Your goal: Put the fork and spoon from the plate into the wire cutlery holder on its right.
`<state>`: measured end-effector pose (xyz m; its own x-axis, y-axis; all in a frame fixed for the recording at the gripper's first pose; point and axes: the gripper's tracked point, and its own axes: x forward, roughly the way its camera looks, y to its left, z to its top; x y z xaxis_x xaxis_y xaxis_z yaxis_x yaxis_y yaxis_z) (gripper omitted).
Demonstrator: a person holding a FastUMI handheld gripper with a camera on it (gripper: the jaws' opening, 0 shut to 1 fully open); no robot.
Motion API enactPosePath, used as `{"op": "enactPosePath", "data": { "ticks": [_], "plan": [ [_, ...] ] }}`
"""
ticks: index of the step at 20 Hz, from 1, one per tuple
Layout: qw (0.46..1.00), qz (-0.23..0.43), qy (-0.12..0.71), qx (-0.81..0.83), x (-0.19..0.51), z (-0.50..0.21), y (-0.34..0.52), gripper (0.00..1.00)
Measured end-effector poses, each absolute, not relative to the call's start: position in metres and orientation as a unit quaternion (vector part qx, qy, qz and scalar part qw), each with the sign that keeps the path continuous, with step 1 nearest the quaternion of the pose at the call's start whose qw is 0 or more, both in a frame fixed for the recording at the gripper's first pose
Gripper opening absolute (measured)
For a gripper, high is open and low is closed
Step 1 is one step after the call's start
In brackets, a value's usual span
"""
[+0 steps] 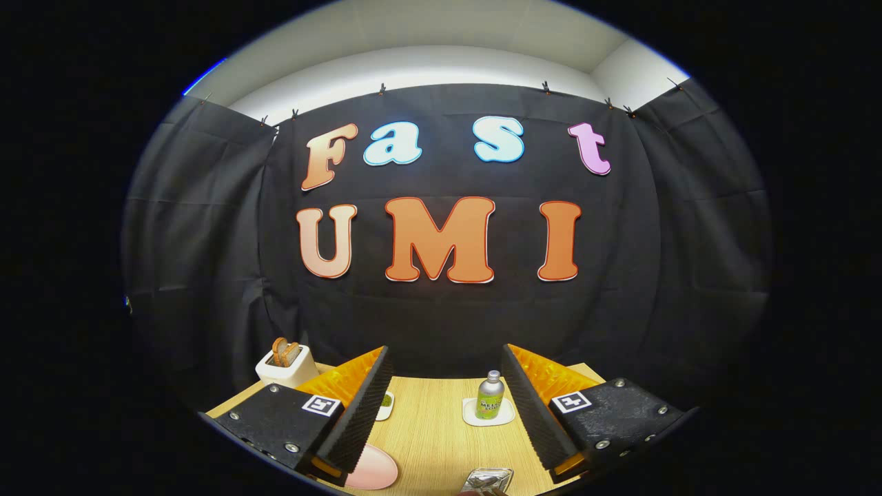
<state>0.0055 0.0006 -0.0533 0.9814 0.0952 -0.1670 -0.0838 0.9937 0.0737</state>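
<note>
The tool (446, 406) gapes wide over a wood-grain bench (434, 434); at 12 o'clock between its fingers, a round metal bottle (490, 395) stands on a white coaster (488, 415); a pink plate (372, 468) lies at 7 o'clock.

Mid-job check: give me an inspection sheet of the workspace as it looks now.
Surface: wooden table, between the fingers.
Job's things: pink plate edge by one finger; wire holder partly seen just ahead; fork and spoon cannot be told.
Clutter: bottle on a white coaster; toaster with toast; small white dish.
Gripper: open, holding nothing.
Cables: nothing seen.
Surroundings: black cloth wall.
</note>
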Motion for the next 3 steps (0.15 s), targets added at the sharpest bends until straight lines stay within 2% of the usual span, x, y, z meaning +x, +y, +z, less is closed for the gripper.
{"op": "enactPosePath", "data": {
  "ticks": [3],
  "plan": [
    [0.995, 0.045, 0.085, 0.034, 0.0064, -0.0530, 0.0007, 0.96]
  ]
}}
